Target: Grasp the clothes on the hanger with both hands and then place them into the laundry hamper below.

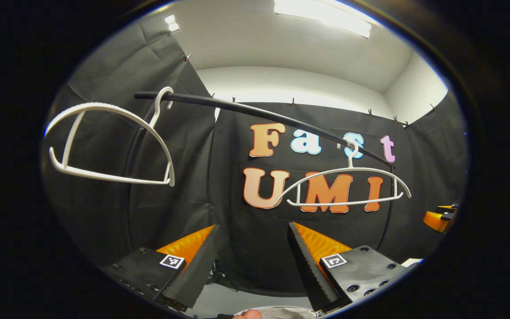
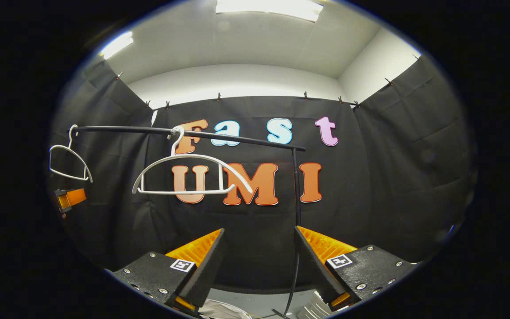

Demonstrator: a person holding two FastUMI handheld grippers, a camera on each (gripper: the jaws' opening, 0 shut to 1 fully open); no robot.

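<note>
Left gripper view, rail: we see a black rail (image 1: 255,113) crossing the booth with two white hangers on it, a near hanger (image 1: 104,141) and a far hanger (image 1: 348,188). Both are bare.
Left gripper view, claw: our left gripper (image 1: 253,261) is spread wide with nothing between its fingers, pointing at the cloth wall.
Left gripper view, clothes: a pale fold of cloth (image 1: 281,312) sits at the very bottom edge, below the fingers. We judge this is the garment already down; the hamper itself we cannot make out.
Right gripper view, claw: our right gripper (image 2: 259,261) is likewise wide apart and empty.
Right gripper view, below: some white cloth (image 2: 219,309) lies under the fingers at the lower edge.
Right gripper view, stand: the rail's upright post (image 2: 297,186) rises just ahead of us.
Risk: if the garment hangs over the hamper's rim, it could slide out, as we cannot check its seating.
Risk: swinging either claw upward could knock a hanger off the rail.
</note>
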